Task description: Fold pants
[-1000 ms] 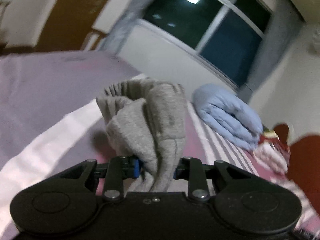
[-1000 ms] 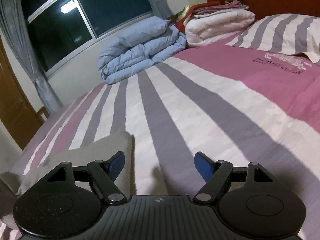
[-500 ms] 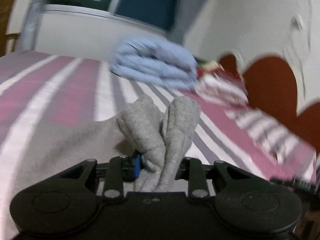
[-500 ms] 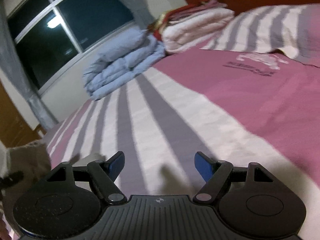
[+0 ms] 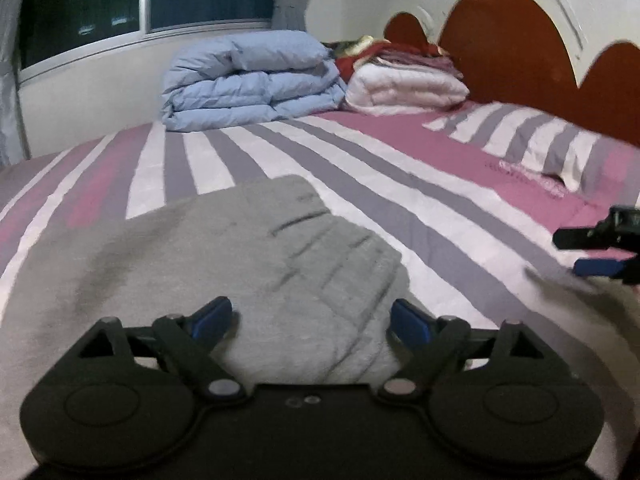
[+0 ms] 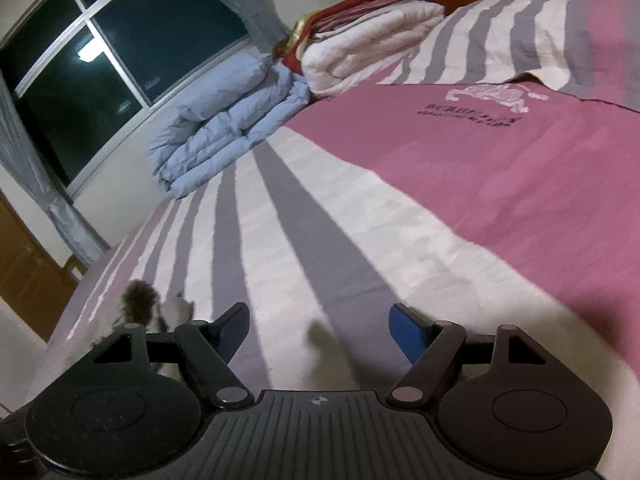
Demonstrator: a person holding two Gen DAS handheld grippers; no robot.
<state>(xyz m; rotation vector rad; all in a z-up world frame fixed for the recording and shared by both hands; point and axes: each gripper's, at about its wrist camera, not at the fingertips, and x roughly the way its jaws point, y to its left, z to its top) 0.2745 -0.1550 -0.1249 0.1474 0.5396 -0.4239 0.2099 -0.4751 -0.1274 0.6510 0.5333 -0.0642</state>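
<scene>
The grey pants [image 5: 224, 264] lie folded flat on the striped bedspread [image 5: 420, 208], with the ribbed waistband nearest the camera. My left gripper [image 5: 310, 322] is open just above the waistband, its jaws spread to either side of the cloth and holding nothing. My right gripper [image 6: 318, 326] is open and empty over bare bedspread [image 6: 360, 208]. It also shows at the right edge of the left wrist view [image 5: 600, 248]. A blurred edge of the grey pants [image 6: 140, 308] shows at the lower left of the right wrist view.
A folded blue duvet [image 5: 252, 80] and a stack of white and red blankets [image 5: 404, 80] sit at the far side of the bed by the window. A striped pillow [image 5: 536, 144] lies against the brown headboard [image 5: 512, 40]. A wooden door [image 6: 24, 268] stands left.
My left gripper swung right with the bunched waistband, lowered it onto the bed and opened, letting the pants go. My right gripper stayed open and shifted right, away from the pants.
</scene>
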